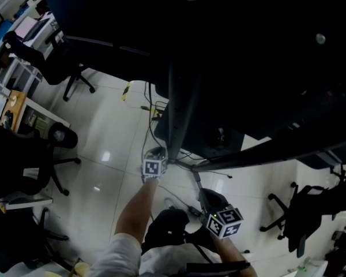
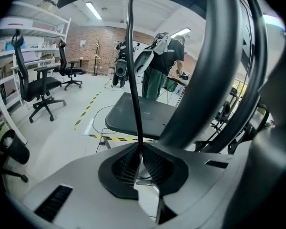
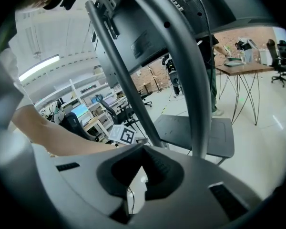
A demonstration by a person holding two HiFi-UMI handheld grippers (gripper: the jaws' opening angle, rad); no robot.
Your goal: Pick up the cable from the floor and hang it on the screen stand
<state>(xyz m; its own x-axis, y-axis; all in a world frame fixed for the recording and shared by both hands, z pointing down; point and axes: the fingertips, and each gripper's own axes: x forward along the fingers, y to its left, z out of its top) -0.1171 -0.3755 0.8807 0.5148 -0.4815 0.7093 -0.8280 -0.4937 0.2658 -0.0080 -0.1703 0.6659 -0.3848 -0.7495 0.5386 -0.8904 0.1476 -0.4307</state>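
Observation:
In the left gripper view, a thin black cable (image 2: 133,75) rises straight up out of my left gripper (image 2: 142,152), whose jaws are shut on it right beside the screen stand's thick curved post (image 2: 214,56). The head view shows that gripper (image 1: 157,154) at the foot of the dark stand post (image 1: 179,108), with more cable (image 1: 149,120) trailing over the white floor. My right gripper (image 1: 210,201) is lower and to the right, near the stand's leg. The right gripper view shows it (image 3: 142,176) shut with nothing between the pads, facing the stand's posts (image 3: 186,70).
The stand's flat base plate (image 2: 138,113) lies on the floor ahead. Black office chairs stand at the left (image 1: 23,154), back left (image 1: 63,68) and right (image 1: 303,212). Yellow-black tape (image 1: 126,91) marks the floor. A person in green (image 2: 164,66) stands at a table behind.

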